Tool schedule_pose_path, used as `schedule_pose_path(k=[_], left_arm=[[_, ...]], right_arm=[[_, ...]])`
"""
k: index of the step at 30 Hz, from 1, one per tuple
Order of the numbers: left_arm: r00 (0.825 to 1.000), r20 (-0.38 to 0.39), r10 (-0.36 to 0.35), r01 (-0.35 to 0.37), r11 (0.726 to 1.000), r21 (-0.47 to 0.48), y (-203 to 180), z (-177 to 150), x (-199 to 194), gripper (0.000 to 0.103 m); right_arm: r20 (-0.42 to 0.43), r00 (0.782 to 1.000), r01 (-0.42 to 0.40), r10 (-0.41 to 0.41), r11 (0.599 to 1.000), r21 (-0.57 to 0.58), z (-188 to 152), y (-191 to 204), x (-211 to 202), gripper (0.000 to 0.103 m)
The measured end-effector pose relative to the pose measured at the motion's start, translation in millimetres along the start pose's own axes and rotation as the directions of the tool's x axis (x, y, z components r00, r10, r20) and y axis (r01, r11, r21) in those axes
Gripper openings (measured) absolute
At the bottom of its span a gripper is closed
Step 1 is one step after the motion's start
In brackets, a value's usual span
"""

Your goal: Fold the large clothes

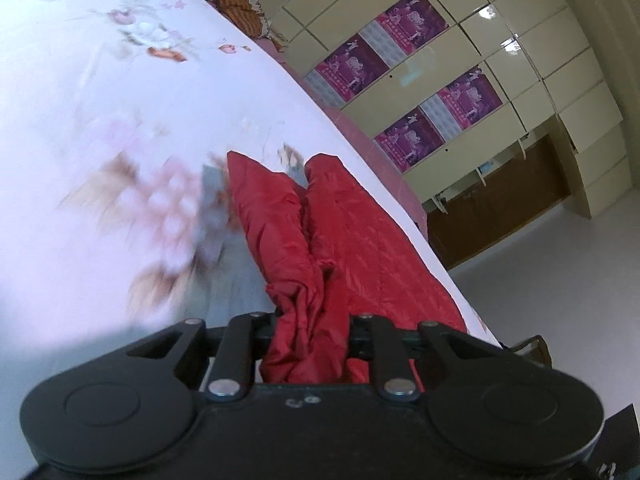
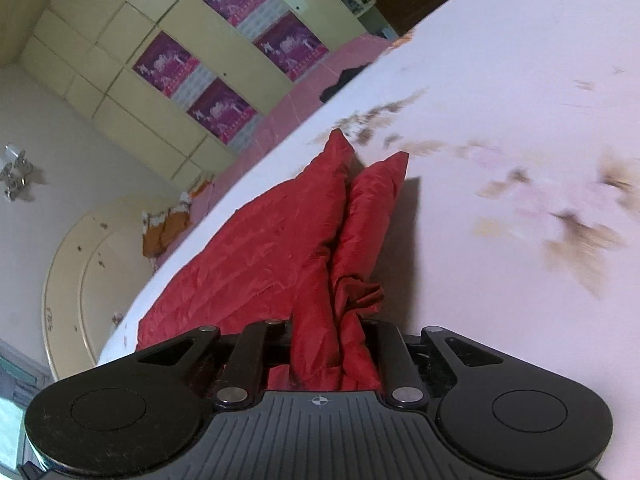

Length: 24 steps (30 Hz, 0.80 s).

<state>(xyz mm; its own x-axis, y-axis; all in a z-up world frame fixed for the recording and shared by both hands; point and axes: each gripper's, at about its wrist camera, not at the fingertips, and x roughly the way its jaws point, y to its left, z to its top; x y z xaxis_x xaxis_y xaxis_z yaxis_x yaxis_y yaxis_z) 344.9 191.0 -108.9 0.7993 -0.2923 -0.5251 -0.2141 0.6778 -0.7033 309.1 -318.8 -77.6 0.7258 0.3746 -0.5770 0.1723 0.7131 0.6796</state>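
A red quilted garment (image 1: 352,232) lies stretched over a white floral bedsheet (image 1: 120,120), near the bed's edge. My left gripper (image 1: 310,332) is shut on a bunched end of the garment, and the cloth hides its fingertips. In the right wrist view the same red garment (image 2: 272,240) runs away from me in two long folds with pointed far ends. My right gripper (image 2: 334,340) is shut on the bunched red cloth at its near end. The bedsheet (image 2: 500,100) fills the right of that view.
A cream wardrobe with purple posters (image 1: 420,80) stands beyond the bed and shows in the right wrist view (image 2: 208,60). A pink bed border (image 2: 288,120) runs along the mattress edge. Orange patterned pillows (image 1: 240,12) lie at the far end. A curved cream headboard (image 2: 80,280) is at the left.
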Motion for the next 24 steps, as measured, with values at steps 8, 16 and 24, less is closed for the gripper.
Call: schedule_pose_path(k=[8, 16, 24], left_arm=[[1.0, -0.008, 0.002, -0.003, 0.999, -0.037, 13, -53, -62, 0.018], [1.0, -0.011, -0.005, 0.005, 0.999, -0.053, 25, -90, -107, 0.018], [0.998, -0.021, 0.055, -0.055, 0.998, -0.038, 35, -110, -109, 0.032]], right_arm=[[-0.011, 1.0, -0.01, 0.01, 1.0, -0.008, -46, -23, -79, 0.014], [-0.019, 1.0, -0.018, 0.018, 1.0, 0.01, -74, -39, -133, 0.014], [-0.064, 0.998, 0.027, -0.026, 1.0, 0.016, -87, -57, -135, 0.014]])
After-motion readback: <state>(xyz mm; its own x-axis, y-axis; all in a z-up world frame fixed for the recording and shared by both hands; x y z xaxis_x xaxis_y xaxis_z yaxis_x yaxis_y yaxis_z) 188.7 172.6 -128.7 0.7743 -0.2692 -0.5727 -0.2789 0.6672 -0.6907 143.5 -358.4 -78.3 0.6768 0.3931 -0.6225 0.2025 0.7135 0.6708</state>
